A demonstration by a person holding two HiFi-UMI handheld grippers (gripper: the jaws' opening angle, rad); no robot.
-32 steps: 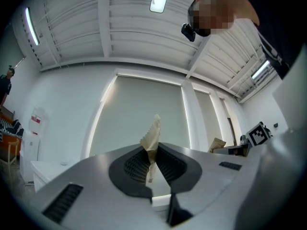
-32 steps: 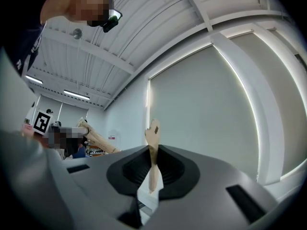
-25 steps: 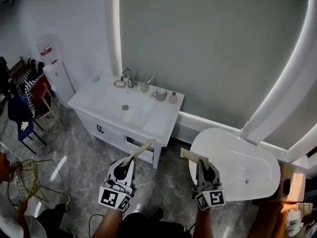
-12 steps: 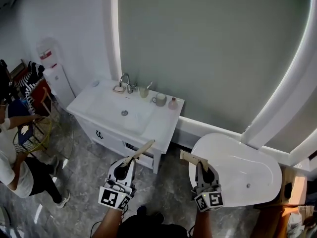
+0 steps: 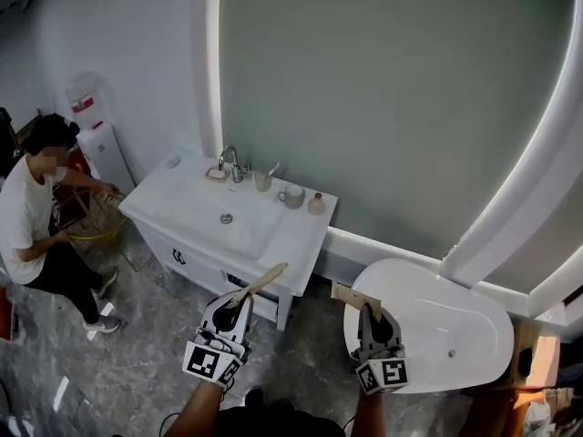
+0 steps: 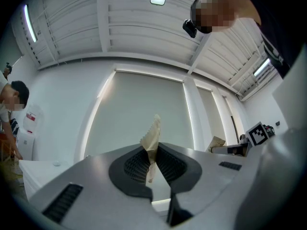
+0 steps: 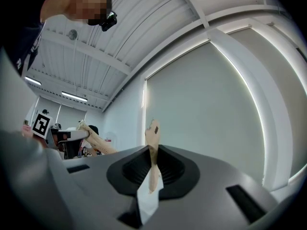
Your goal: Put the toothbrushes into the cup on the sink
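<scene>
A: What's around?
B: A person [image 5: 32, 215] crouches left of the sink [image 5: 284, 233]; bathtub [image 5: 460, 309] right; cup [image 5: 263, 182] beside the faucet [image 5: 228, 160].
A: Grippers?
B: Held low — left gripper [image 5: 243, 299] pinches a toothbrush [image 5: 262, 279], right gripper [image 5: 370, 307] a second toothbrush [image 5: 352, 293].

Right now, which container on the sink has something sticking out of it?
The pale cup beside the faucet: a thin stick leans out. The handled mug and pink bottle show nothing.

Cup [image 5: 263, 182], mug [image 5: 293, 197] at sink [image 5: 281, 239] rear, tub [image 5: 455, 321] R of sink, person [image 5: 29, 218] L.
</scene>
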